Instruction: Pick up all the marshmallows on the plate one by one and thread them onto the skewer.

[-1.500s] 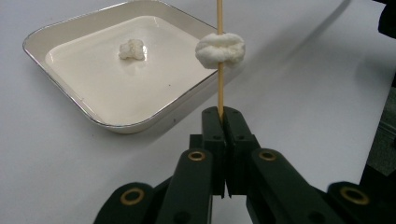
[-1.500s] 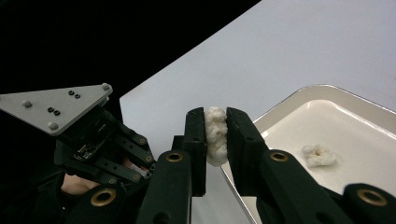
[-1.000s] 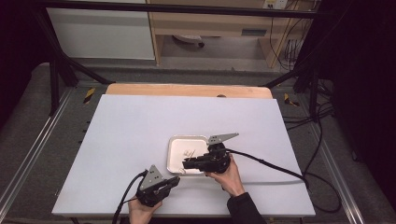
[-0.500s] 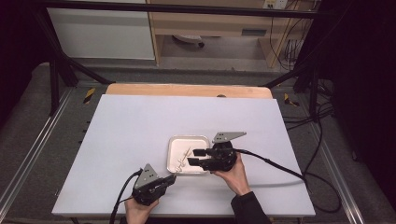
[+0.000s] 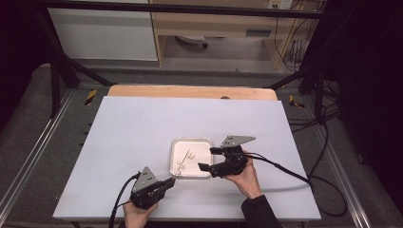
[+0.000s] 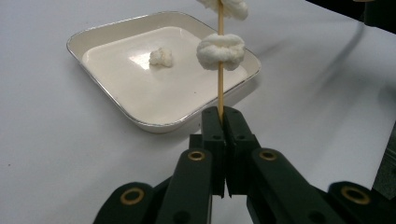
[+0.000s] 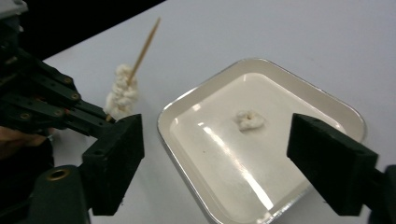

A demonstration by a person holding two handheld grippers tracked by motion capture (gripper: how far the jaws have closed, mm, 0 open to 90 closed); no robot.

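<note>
- Since a second ago: right gripper (image 5: 207,158) has shifted right along the tray (image 5: 205,142); its jaws have just been opening and now stand wide apart, nothing between them.
- Left gripper (image 6: 221,116) jaws together, clamped on the base of a wooden skewer (image 6: 220,93), barely moved.
- Skewer stands up from the jaws with white pieces (image 6: 221,50) threaded on it, held over the table (image 5: 142,123) just beside the tray's near-left corner.
- One loose white piece (image 7: 250,120) lies inside the tray, ahead of the open right jaws.
- Tray sits on the white table between both grippers.
</note>
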